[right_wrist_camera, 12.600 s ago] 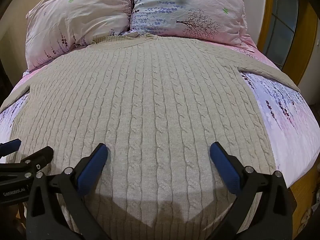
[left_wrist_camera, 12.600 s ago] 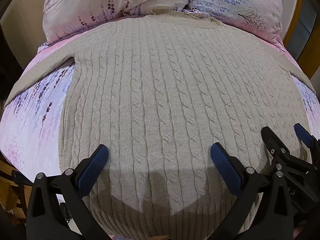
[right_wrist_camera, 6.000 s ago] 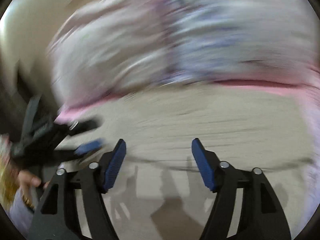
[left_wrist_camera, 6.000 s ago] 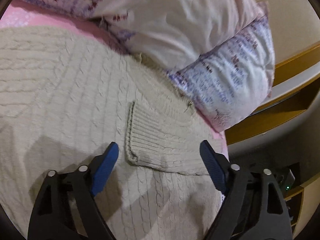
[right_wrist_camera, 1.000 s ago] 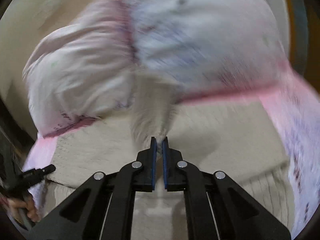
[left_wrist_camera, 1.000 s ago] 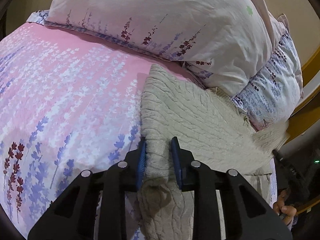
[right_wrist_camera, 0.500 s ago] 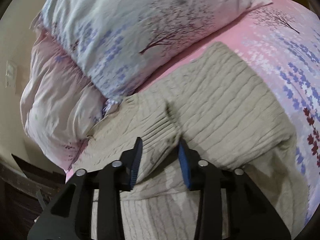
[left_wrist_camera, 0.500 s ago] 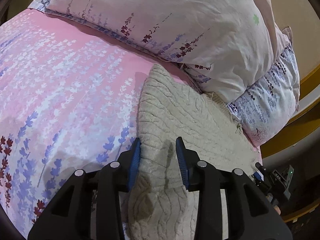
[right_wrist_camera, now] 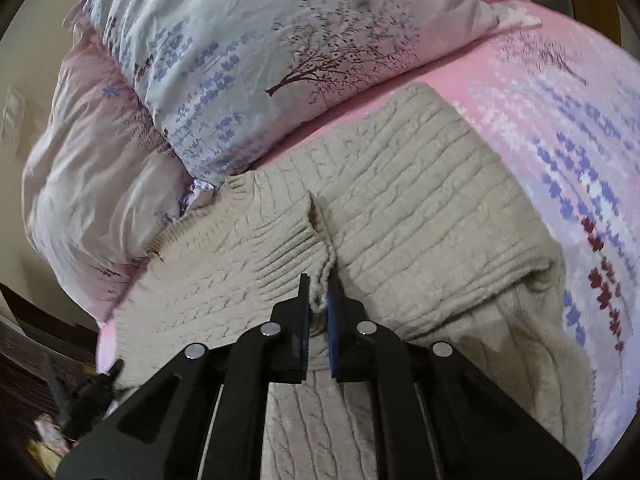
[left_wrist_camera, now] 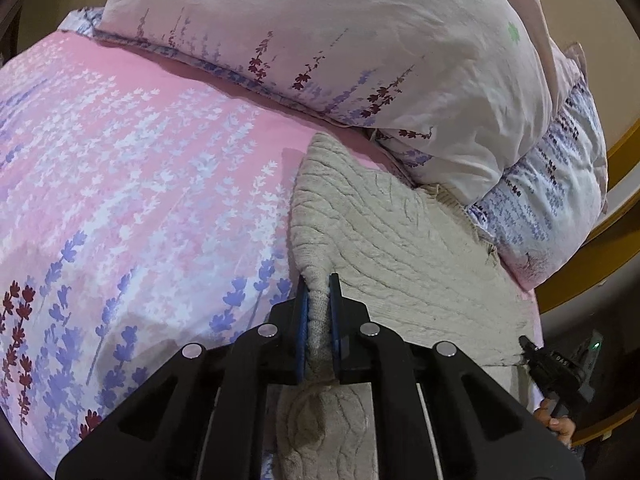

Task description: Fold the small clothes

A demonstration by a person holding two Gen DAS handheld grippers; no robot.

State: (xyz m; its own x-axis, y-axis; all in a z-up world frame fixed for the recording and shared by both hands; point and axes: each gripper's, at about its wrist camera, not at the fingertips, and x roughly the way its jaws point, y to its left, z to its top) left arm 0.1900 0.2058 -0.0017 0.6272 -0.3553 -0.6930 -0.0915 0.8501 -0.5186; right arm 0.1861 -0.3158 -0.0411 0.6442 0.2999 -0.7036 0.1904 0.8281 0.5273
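I was working in a bedroom in someone's home. A bed filled both views, covered with a pink bedsheet (left_wrist_camera: 132,168) printed with lavender sprigs. Two plump pillows in matching floral cases, a pale pink pillow (left_wrist_camera: 360,40) and a bluish-white pillow (right_wrist_camera: 260,52) with a printed tree, lay against the headboard end. A beige cable-knit sweater (right_wrist_camera: 420,208) lay on the sheet. A yellow wooden frame (left_wrist_camera: 624,152) edged a plain cream wall (right_wrist_camera: 16,32).
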